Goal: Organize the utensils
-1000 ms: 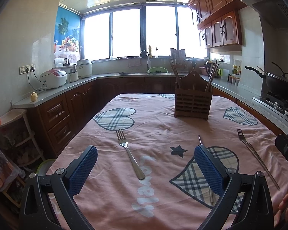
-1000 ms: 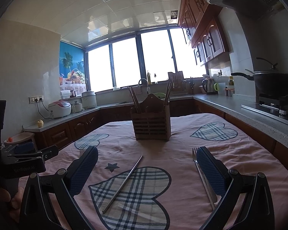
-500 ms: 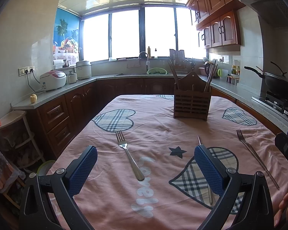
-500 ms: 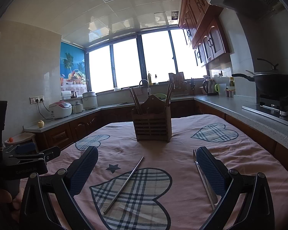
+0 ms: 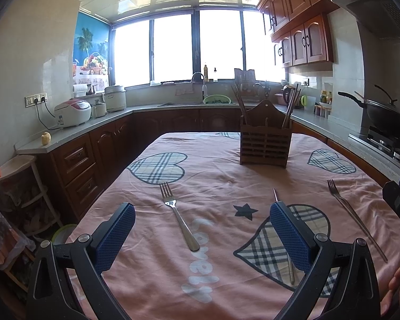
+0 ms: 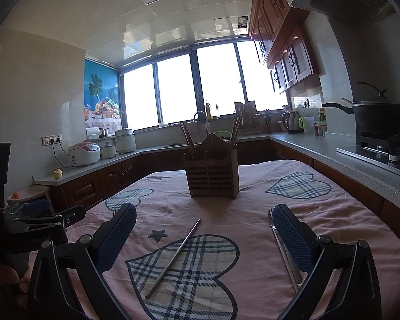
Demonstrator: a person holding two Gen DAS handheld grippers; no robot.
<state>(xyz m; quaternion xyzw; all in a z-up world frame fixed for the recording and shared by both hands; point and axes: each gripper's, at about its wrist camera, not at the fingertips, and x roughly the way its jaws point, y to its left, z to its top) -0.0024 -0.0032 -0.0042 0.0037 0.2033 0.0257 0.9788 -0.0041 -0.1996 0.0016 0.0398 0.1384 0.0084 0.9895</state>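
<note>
A wooden utensil holder (image 5: 264, 144) with chopsticks in it stands at the far middle of the pink tablecloth (image 5: 213, 176); it also shows in the right wrist view (image 6: 212, 172). A steel fork (image 5: 179, 216) lies between my left gripper's fingers. A single steel chopstick (image 6: 173, 257) lies on the plaid heart and is partly hidden by the left gripper's right finger (image 5: 290, 237). A second fork with a chopstick (image 5: 356, 218) lies at the right, by my right gripper's right finger (image 6: 290, 237). My left gripper (image 5: 202, 237) and right gripper (image 6: 204, 237) are open and empty, above the table.
Kitchen counters (image 5: 98, 122) wrap around the table, with rice cookers (image 5: 72, 112) at left and a wok on a stove (image 5: 386, 122) at right. A small rack (image 5: 16, 186) stands at the table's left.
Both cameras have shifted slightly; the left view tilted down a little and the right view tilted up. No utensil has moved. Both grippers stay open.
</note>
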